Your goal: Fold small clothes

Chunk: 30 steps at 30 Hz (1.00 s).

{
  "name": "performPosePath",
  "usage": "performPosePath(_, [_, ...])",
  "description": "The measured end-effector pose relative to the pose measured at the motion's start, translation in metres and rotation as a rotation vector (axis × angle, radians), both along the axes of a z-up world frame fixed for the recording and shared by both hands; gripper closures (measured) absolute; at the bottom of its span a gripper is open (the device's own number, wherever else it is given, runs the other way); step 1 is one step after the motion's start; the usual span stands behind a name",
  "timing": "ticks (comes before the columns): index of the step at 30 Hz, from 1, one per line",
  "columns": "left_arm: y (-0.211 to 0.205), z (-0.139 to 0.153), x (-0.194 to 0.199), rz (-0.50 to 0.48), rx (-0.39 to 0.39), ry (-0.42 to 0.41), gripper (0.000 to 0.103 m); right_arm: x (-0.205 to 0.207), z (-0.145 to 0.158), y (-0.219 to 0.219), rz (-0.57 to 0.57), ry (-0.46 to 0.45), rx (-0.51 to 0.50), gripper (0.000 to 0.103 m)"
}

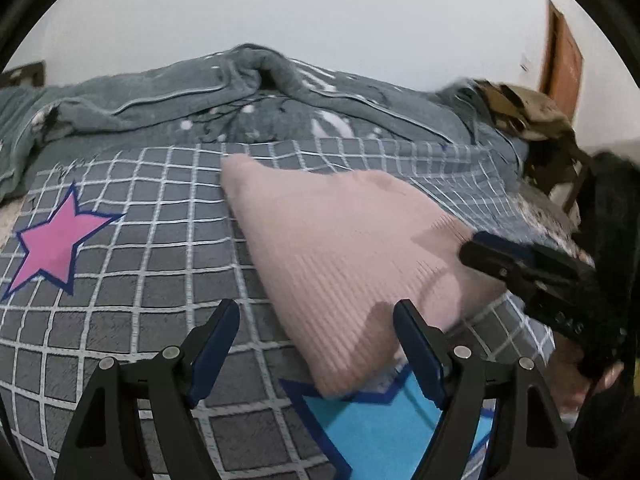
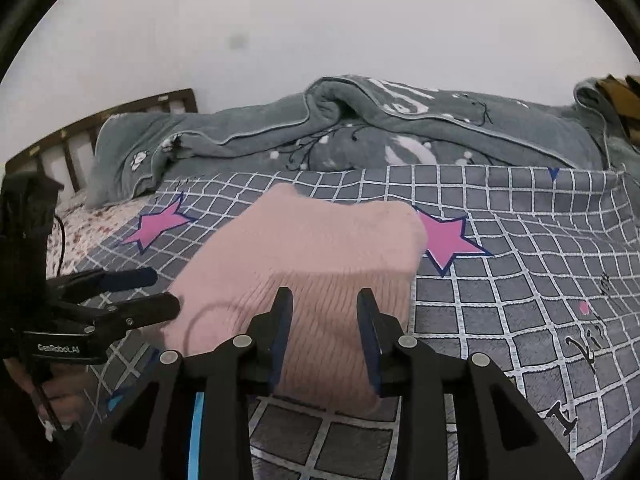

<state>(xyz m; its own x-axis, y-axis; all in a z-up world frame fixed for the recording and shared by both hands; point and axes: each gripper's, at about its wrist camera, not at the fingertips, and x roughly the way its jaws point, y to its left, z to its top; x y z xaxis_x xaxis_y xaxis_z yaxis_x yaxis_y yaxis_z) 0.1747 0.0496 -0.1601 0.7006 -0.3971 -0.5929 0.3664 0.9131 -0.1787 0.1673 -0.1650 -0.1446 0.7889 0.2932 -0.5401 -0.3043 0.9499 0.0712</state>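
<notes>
Two grippers over a bed. Left gripper [image 1: 314,320]: fingers spread wide, empty; the pink ribbed knit garment [image 1: 340,248] lies just ahead, its near corner between the tips, no contact seen. Right gripper [image 2: 325,300]: fingers partly apart, the garment's folded near edge between them; pad contact cannot be told. Garment soft, roughly rectangular, resting on the grey grid-patterned sheet [image 2: 520,264] with pink stars.

Knit garment [image 2: 320,248]: pale pink, ribbed. Bedsheet [image 2: 520,280]: grey with white grid, pink stars edged navy, one blue star [image 1: 372,432] lower centre. Blanket [image 2: 360,136], upper frame: grey-green, white print.
</notes>
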Motion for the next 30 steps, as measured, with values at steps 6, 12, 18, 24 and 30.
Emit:
performPosePath(6, [-0.015,-0.005,-0.012,-0.020,0.060,-0.018,0.025,0.005,-0.009,-0.008,-0.001,0.053,-0.010,0.070])
performPosePath(12, [-0.001,0.004,-0.009,0.048,-0.006,-0.022,0.025,0.010,-0.020,-0.017,-0.061,0.073,-0.062,0.073])
performPosePath(18, [-0.007,0.010,0.007,0.046,-0.103,-0.007,0.025,0.006,-0.010,-0.025,-0.035,0.064,0.029,0.071])
performPosePath(24, [-0.035,0.008,0.019,0.063,-0.046,-0.024,0.023,0.007,-0.008,-0.026,-0.013,0.053,0.058,0.069])
performPosePath(30, [-0.031,-0.006,0.032,0.114,0.025,0.029,0.020,0.016,-0.020,-0.031,-0.054,0.079,0.014,0.067])
